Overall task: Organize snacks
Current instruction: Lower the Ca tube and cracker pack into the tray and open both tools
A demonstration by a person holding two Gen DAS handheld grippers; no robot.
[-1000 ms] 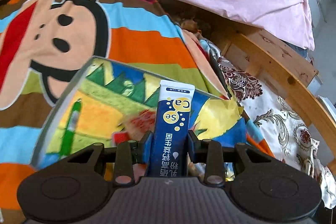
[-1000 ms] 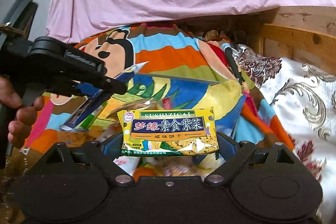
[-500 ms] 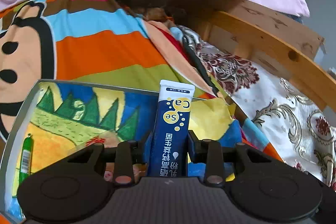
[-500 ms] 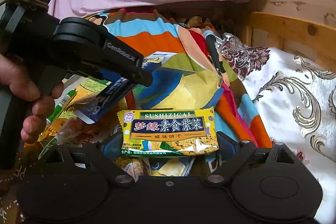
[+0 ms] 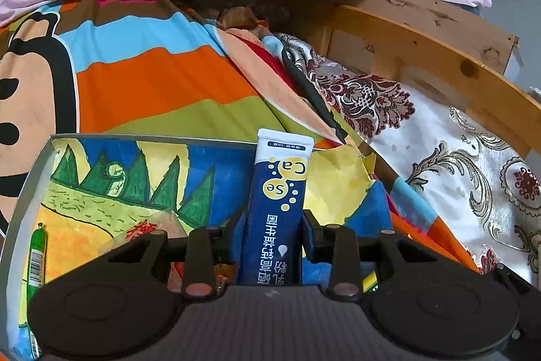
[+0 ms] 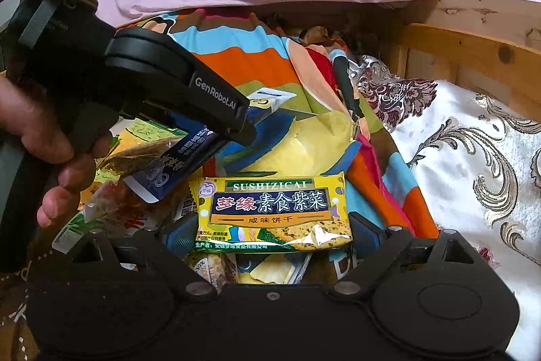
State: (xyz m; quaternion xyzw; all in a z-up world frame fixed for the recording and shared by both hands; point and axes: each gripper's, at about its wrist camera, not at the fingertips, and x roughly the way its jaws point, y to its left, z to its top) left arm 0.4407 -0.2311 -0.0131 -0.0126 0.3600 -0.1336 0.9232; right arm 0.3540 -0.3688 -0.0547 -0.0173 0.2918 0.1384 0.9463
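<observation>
So both grippers are loaded right now. The left gripper (image 5: 273, 225) is clamped on a blue sachet (image 5: 279, 202) (white top, "Ca Se" in yellow dots), and the right gripper (image 6: 270, 229) is clamped across a yellow cracker packet (image 6: 272, 212) marked SUSHIZICAI, pads squeezing its short ends. Both hang just above the box (image 5: 27, 202), the one with the painted trees-and-hills lining, sitting on the striped cartoon blanket (image 5: 162, 87).

Using the box as the landmark: the sachet is over its far-right part, top end poking past the far rim. In the right wrist view the cracker packet is over the near part of the box, above a jumble of other wrappers (image 6: 111, 208). A green stick snack (image 5: 35, 263) lies along the left wall inside.

My take on doing this step well: it looks like the drop-in stage, so get each item fully inside the rim before letting go. The sachet is long and floppy, so I'd tilt it flat and lay it parallel to a wall, maybe beside that green stick, not drop it end-first where it could lean out. The grippers are close together, left one just above-left of the packet, so release one at a time to avoid bumping. The packet looks crinkly and light; lower it onto the pile, then open.
</observation>
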